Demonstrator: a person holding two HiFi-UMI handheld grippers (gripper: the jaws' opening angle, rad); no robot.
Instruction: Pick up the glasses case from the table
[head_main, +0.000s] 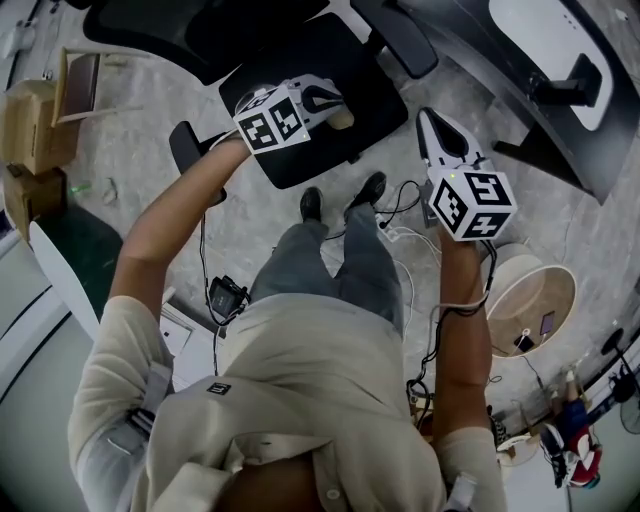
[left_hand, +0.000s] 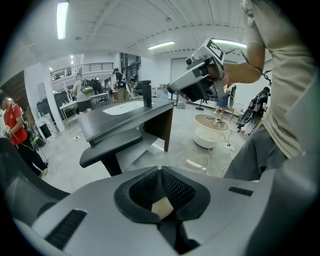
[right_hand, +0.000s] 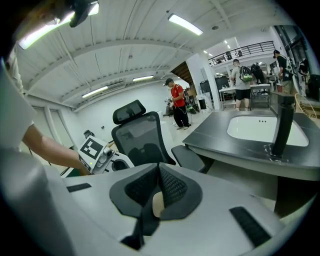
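Observation:
No glasses case shows in any view. In the head view my left gripper (head_main: 338, 108) hangs over a black office chair (head_main: 300, 150), and my right gripper (head_main: 436, 125) is held beside it over the floor. Both point away from me and downward. In the left gripper view my own jaws (left_hand: 161, 172) meet in a closed line with nothing between them, and the right gripper (left_hand: 197, 82) shows above them. The right gripper view shows its jaws (right_hand: 159, 169) closed the same way, with the left gripper (right_hand: 97, 152) at the left.
A dark desk (right_hand: 225, 142) with a white basin and a black post stands ahead, also at the head view's top right as the desk (head_main: 520, 70). A round white tub (head_main: 530, 295) and cables (head_main: 400, 235) lie on the floor. Cardboard boxes (head_main: 30, 120) are at the left. People stand far off.

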